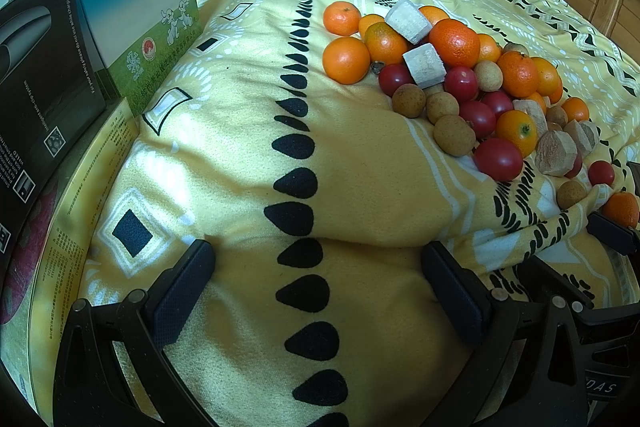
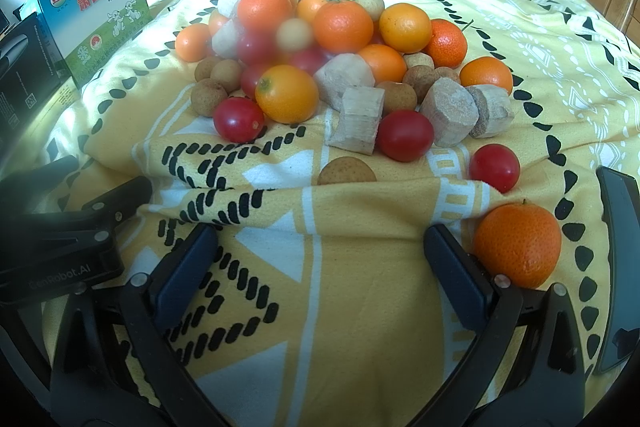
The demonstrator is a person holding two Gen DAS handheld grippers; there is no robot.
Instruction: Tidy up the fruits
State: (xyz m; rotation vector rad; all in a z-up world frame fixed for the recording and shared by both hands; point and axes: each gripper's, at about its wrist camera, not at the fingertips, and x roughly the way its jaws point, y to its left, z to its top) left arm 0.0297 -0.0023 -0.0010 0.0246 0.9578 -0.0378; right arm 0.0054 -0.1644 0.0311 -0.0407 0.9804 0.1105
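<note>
Both the left hand-held gripper (image 1: 318, 291) and the right hand-held gripper (image 2: 320, 267) are spread wide, holding nothing. A fruit pile (image 2: 320, 67) lies beyond on the yellow blanket (image 1: 240, 147), with one tangerine (image 2: 518, 245) just beside the right one.

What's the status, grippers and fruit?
Left gripper open, empty. Right gripper open, empty. Fruit pile unsorted on blanket; one orange beside right jaw. Blanket fold ahead, half hiding a longan.

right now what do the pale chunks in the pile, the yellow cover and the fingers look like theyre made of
Pale chunks: look like cut fibrous stalk, maybe sugarcane; matte, with a lengthwise grain and rough cut ends.
Yellow cover: soft woven or fleecy fabric, matte; it folds and shows a fuzzy nap.
Fingers: dark pads, seemingly rubber with a fine dotted texture, on black, probably plastic arms.
</note>
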